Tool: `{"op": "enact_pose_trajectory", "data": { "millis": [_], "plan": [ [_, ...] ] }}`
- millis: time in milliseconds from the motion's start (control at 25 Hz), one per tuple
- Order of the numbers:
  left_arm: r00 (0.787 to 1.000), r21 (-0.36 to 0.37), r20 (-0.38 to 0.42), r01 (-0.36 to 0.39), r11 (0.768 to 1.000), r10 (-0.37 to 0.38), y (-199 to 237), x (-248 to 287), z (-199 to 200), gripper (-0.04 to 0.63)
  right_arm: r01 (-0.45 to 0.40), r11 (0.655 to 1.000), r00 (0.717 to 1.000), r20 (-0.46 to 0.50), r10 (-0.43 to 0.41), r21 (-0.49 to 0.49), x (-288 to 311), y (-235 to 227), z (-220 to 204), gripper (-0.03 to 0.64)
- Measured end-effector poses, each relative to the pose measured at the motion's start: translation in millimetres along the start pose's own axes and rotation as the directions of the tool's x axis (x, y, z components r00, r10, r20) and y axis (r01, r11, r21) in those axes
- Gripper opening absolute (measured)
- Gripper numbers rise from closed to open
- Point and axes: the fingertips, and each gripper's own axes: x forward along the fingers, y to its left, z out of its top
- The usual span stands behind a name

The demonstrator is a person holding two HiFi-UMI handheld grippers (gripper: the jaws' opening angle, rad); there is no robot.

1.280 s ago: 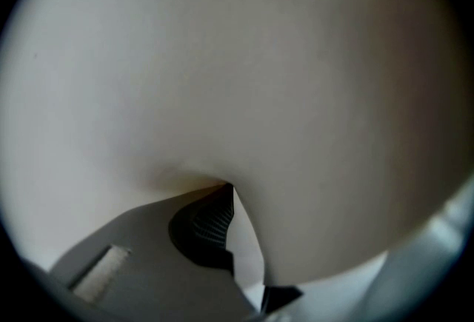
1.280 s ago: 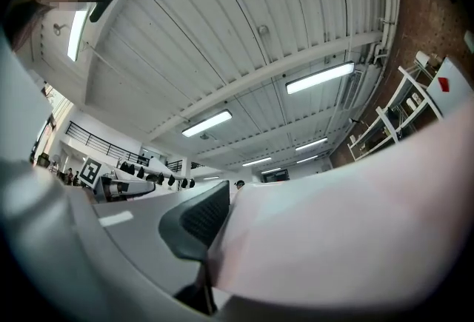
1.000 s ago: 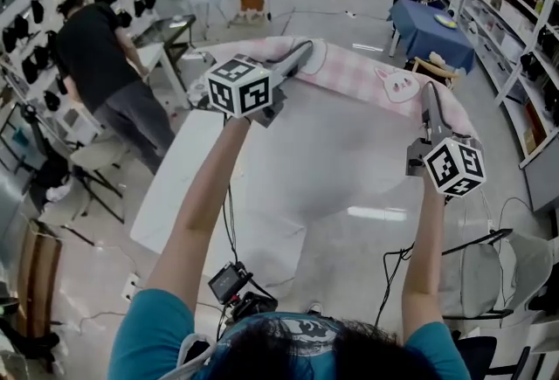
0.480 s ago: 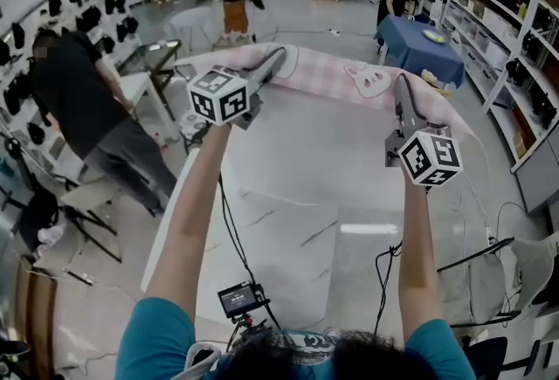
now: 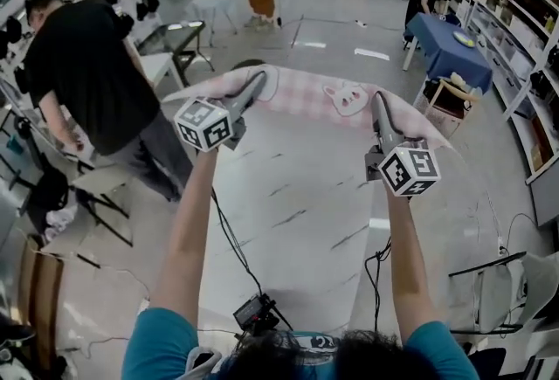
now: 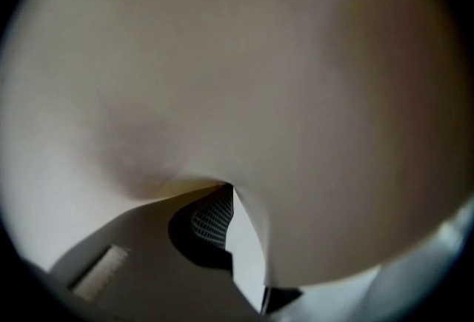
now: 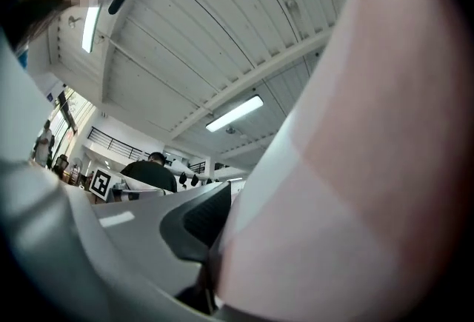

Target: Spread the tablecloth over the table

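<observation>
1. Left tongs [image 5: 255, 79] are clamped narrowly on the tablecloth [image 5: 319, 92]. In the left gripper view the pale cloth fills nearly the whole frame and runs down between the jaws, against the ribbed pad [image 6: 213, 217].
2. Right tongs [image 5: 378, 100] have the same cloth between their jaws, which are closing on it. In the right gripper view the pink-and-white checks lie pressed against the dark pad [image 7: 201, 218].
3. In the head view both tongs point away from the person, toward 12 o'clock, each with its marker cube at the near end.
4. Pink checked and printed with a cartoon animal face, the tablecloth is bunched in a band across the far end of the table [image 5: 297, 212], at 12 o'clock. It is held up between the two tongs and droops past them toward 10 and 2 o'clock.
5. From that band back to 6 o'clock, the white marbled tabletop is uncovered.
6. At 10 o'clock a person in a black top [image 5: 83, 64] stands beside the table. A blue-draped table [image 5: 445, 51] is at 1 o'clock and shelving [image 5: 533, 38] at 2 o'clock.
</observation>
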Motion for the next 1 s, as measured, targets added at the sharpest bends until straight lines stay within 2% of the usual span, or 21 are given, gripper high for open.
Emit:
{"op": "enact_pose_trajectory", "data": {
  "millis": [160,360,520,800,880,1000],
  "plan": [
    [0.996,-0.078,-0.086,-0.016,0.997,0.009,4.4,-52.0,-54.3,0.081,-0.002,0.993,0.995,-0.094,0.014,0.122,-13.1,31.6,-64.1,0.055],
    [0.992,-0.14,-0.126,-0.022,0.99,0.004,-5.0,-108.8,-93.0,0.083,-0.021,0.976,0.99,-0.13,0.05,0.219,-39.4,73.3,-102.0,0.045],
    [0.987,-0.143,-0.16,-0.022,0.989,-0.001,-21.1,-131.8,-101.6,0.084,-0.04,0.94,0.988,-0.128,0.088,0.338,-60.1,89.3,-112.4,0.034],
    [0.98,-0.073,-0.196,-0.046,0.996,0.031,-40.5,-177.9,-107.6,0.087,-0.091,0.849,0.972,-0.14,0.19,0.52,-84.8,120.1,-136.5,0.026],
    [0.977,-0.069,-0.209,-0.055,0.996,0.04,-40.1,-198.1,-112.8,0.089,-0.092,0.839,0.963,-0.165,0.211,0.536,-88.2,135.9,-150.3,0.026],
    [0.975,-0.118,-0.217,-0.071,0.99,0.044,-39.9,-234.5,-134.6,0.089,-0.091,0.839,0.952,-0.201,0.232,0.537,-97.8,163.2,-173.1,0.028]
  ]
}}
